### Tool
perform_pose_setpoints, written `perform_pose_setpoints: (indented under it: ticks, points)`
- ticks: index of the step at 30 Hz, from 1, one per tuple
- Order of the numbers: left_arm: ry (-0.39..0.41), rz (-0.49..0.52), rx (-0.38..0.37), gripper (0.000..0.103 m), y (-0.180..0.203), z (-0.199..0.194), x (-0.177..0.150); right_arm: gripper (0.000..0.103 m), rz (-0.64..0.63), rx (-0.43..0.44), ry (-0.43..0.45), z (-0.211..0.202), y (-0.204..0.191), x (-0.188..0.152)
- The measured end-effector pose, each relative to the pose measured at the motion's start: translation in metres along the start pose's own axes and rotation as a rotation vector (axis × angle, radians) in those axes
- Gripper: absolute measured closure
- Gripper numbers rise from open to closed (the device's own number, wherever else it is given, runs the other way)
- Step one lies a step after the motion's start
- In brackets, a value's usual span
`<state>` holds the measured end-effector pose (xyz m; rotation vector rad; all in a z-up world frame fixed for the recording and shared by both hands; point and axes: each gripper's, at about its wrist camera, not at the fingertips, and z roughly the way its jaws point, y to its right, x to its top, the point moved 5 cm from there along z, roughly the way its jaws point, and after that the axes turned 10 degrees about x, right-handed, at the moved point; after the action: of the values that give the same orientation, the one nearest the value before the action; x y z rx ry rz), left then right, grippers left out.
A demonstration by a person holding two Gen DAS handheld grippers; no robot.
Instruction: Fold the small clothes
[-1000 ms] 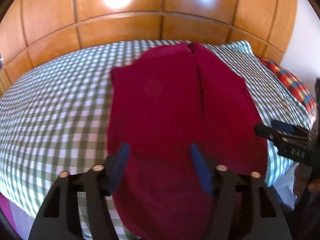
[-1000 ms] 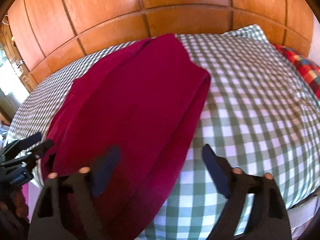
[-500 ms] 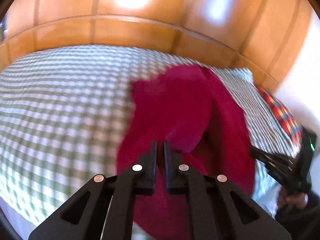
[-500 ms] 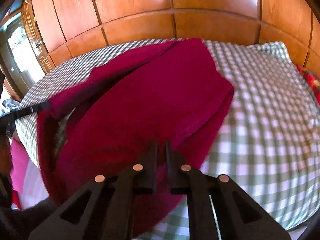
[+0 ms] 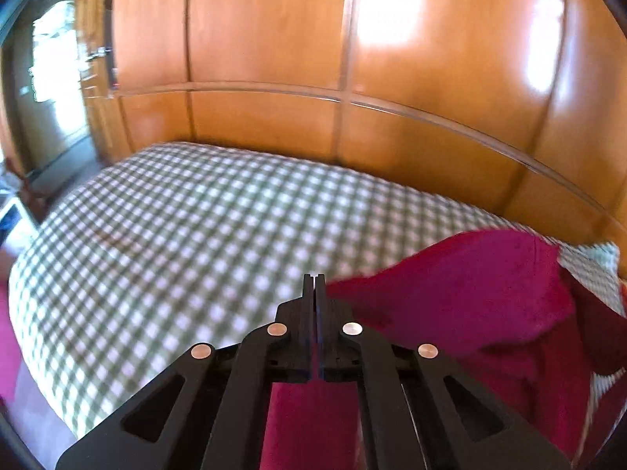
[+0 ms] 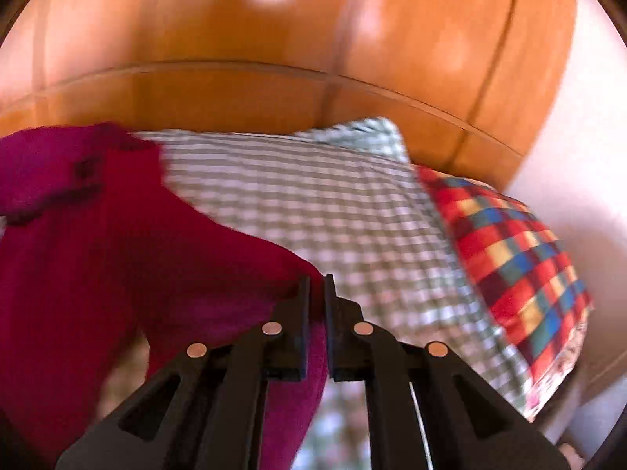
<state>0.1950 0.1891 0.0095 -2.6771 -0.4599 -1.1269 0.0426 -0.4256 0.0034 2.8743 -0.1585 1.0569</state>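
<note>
A crimson red garment (image 5: 470, 297) is lifted off the green-checked bed (image 5: 196, 227). My left gripper (image 5: 314, 280) is shut on one edge of it; red cloth hangs below the jaws and spreads to the right. In the right wrist view my right gripper (image 6: 317, 280) is shut on another edge of the same garment (image 6: 117, 243), which spreads left and hangs down under the jaws. Both views are blurred.
A glossy wooden panelled wall (image 5: 352, 78) runs behind the bed. A red, blue and yellow plaid pillow (image 6: 513, 250) and a green-checked pillow (image 6: 364, 133) lie at the bed's right end. A bright doorway (image 5: 51, 78) is far left.
Both grippers closed on the garment's near edge about half a second ago. They have since lifted it and swung apart, the left view turning left, the right view turning right.
</note>
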Motion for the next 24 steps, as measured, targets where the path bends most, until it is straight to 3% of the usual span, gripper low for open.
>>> perform_pose_setpoints:
  ticks: [4, 6, 7, 8, 9, 11, 15, 17, 20, 23, 24]
  points:
    - [-0.035, -0.066, 0.053, 0.103, -0.001, 0.021, 0.014, 0.094, 0.047, -0.018, -0.075, 0.035, 0.017, 0.011]
    - [-0.045, -0.084, 0.022, 0.103, -0.001, 0.017, 0.012, 0.066, 0.048, -0.031, -0.062, 0.034, 0.014, 0.010]
    - [-0.044, -0.084, 0.008, 0.103, -0.002, 0.013, 0.008, 0.034, 0.044, -0.035, -0.037, 0.028, 0.010, 0.006]
    - [-0.043, -0.078, 0.002, 0.103, -0.003, 0.009, 0.001, 0.024, 0.037, -0.031, -0.014, 0.020, 0.006, 0.003]
    - [-0.047, -0.068, -0.010, 0.103, -0.002, 0.005, -0.005, 0.025, 0.021, -0.009, -0.008, 0.011, -0.001, -0.002]
    - [-0.077, -0.049, -0.118, 0.103, 0.006, -0.006, -0.029, 0.025, 0.014, 0.071, -0.029, -0.002, -0.021, -0.013]
    - [-0.219, 0.014, -0.354, 0.103, 0.032, -0.017, -0.093, 0.026, 0.110, 0.466, -0.174, -0.032, -0.066, -0.068]
    - [-0.317, 0.022, -0.470, 0.103, 0.046, -0.022, -0.133, 0.032, 0.162, 0.653, -0.287, -0.044, -0.093, -0.103]
    - [-0.425, -0.005, -0.608, 0.103, 0.065, -0.031, -0.180, 0.040, 0.204, 0.830, -0.398, -0.059, -0.129, -0.141]
    - [-0.450, -0.075, -0.660, 0.060, 0.075, -0.035, -0.197, 0.040, 0.181, 0.830, -0.375, -0.067, -0.146, -0.153]
    - [-0.441, -0.123, -0.685, 0.051, 0.076, -0.037, -0.196, 0.043, 0.194, 0.836, -0.368, -0.068, -0.150, -0.152]
